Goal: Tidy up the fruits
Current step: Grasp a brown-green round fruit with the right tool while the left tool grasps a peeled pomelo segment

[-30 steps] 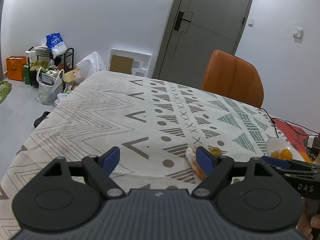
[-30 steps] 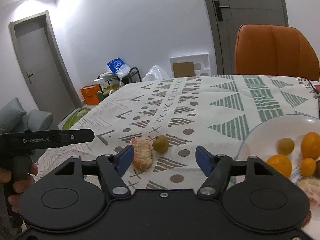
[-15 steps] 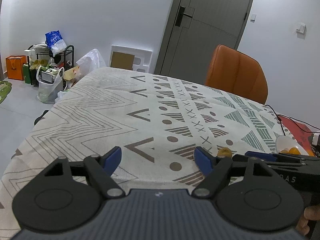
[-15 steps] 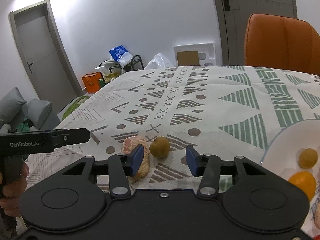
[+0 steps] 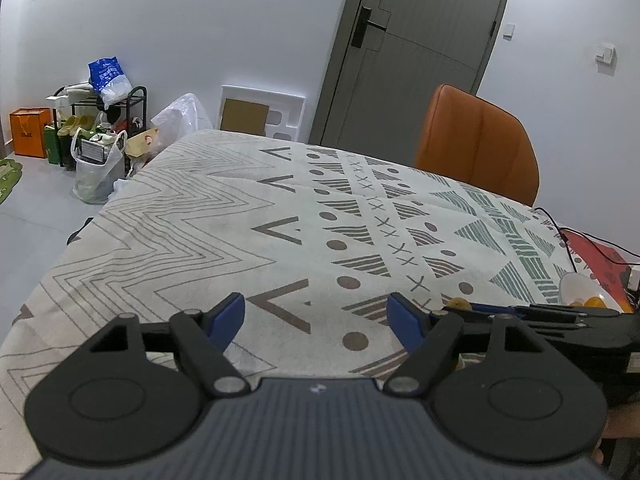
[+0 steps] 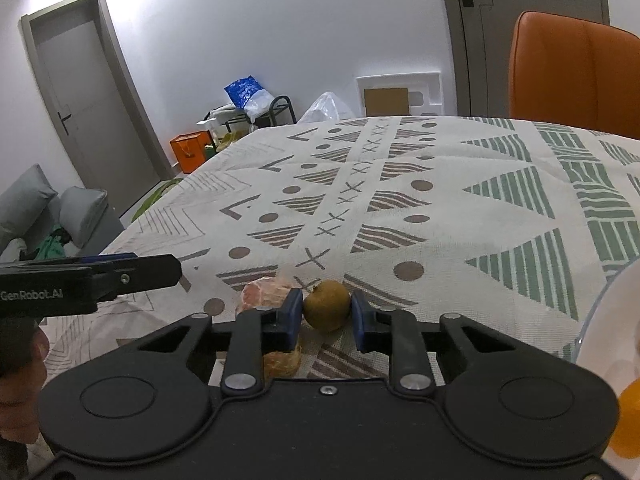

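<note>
A small brown-green round fruit point(image 6: 326, 305) lies on the patterned tablecloth point(image 6: 440, 200), between the blue pads of my right gripper point(image 6: 326, 318). The jaws stand narrowed around it with the pads close to its sides; contact is not clear. A peeled orange point(image 6: 264, 294) lies just left of it, partly behind the left finger. A white plate point(image 6: 600, 312) with an orange fruit point(image 6: 630, 420) sits at the right edge. My left gripper point(image 5: 316, 316) is open and empty above bare cloth. In its view the brown fruit point(image 5: 459, 303) and the plate point(image 5: 576, 286) show at right.
An orange chair point(image 5: 476, 148) stands at the table's far side. A black cable point(image 5: 568, 232) and red item lie at the right edge. The left gripper's body point(image 6: 80, 280) reaches in from the left in the right wrist view. Bags and a rack point(image 5: 100, 120) stand on the floor.
My right gripper has moved left and down from the plate to the brown fruit, and its jaws have narrowed around it. My left gripper has drifted left, away from the fruit.
</note>
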A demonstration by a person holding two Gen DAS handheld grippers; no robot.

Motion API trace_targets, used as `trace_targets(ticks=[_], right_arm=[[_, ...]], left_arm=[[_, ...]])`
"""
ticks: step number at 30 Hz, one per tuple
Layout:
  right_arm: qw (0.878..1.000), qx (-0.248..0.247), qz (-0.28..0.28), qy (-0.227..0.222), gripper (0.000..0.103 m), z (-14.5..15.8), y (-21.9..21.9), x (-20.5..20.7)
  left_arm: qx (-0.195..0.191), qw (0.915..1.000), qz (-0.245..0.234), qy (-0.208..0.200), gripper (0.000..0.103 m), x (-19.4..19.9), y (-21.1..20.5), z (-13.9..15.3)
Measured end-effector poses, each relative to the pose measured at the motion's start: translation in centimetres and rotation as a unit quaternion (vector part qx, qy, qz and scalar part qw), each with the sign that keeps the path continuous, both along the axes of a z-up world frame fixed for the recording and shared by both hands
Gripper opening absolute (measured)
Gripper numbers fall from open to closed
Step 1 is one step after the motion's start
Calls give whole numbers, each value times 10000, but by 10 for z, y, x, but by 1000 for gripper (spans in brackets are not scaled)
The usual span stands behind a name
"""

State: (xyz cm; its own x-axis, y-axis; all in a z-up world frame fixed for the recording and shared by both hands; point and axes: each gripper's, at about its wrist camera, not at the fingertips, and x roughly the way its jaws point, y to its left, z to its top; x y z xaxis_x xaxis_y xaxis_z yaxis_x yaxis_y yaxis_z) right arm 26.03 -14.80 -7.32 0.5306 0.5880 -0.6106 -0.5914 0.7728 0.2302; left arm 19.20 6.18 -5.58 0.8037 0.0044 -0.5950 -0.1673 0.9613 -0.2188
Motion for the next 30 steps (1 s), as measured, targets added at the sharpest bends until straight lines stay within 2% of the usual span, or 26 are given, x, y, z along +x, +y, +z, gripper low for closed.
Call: trace_targets(ticks=[17,30], right_arm=[[9989,248,-326,-240,24,25,-44,-16],[9958,345,-740,-421,24,37,-87,-28]], left_arm=[[80,9992,-371,88,73,15,-39,-4],[516,9971,-473,290,73,32,-75,-13]])
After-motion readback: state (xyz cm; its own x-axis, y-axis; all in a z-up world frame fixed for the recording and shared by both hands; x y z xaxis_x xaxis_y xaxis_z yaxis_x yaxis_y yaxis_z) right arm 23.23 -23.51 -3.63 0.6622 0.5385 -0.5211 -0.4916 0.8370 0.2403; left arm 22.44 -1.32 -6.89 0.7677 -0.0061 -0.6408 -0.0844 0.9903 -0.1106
